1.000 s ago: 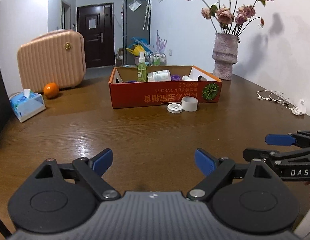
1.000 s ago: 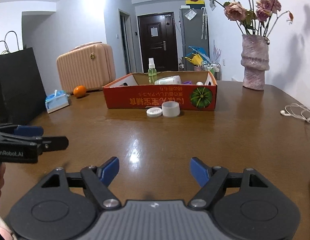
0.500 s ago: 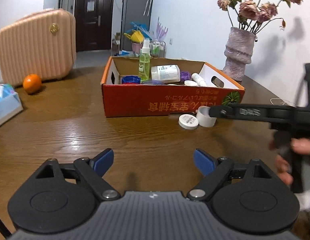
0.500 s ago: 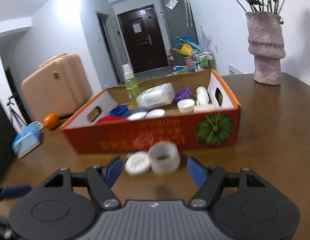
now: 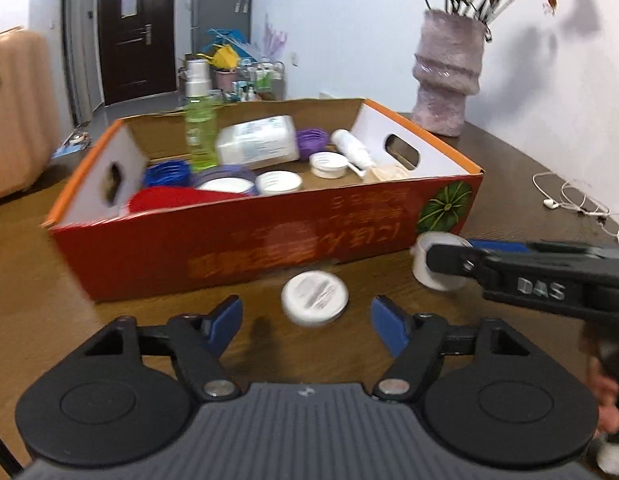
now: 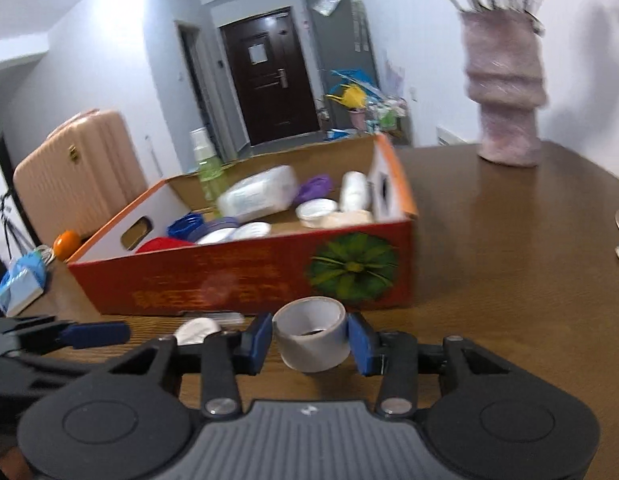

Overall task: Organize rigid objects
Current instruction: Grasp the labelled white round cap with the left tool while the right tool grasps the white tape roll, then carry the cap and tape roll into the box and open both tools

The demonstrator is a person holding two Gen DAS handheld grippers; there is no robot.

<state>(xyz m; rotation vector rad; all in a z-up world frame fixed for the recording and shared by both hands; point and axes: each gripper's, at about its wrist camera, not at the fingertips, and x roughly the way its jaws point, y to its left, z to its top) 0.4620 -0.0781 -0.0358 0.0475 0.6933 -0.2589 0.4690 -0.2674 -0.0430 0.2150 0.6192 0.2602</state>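
Tape roll [image 6: 311,334] sits on the table just in front of the red box [image 6: 245,276], and the right gripper [image 6: 309,338], jaws just closing, pinches it. Left gripper [image 5: 306,318], also closing but empty, frames the white lid [image 5: 314,298]; lifting both into the box looks next.

Both hand-held grippers nearer box, right hand-held gripper [image 6: 309,338] closing around tape roll [image 6: 311,332]

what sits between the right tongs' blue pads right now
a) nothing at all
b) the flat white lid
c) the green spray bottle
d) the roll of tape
d: in the right wrist view the roll of tape stands on the table in front of the orange box, with the blue pads of the right tongs against its two sides; the flat white lid lies off to the left.
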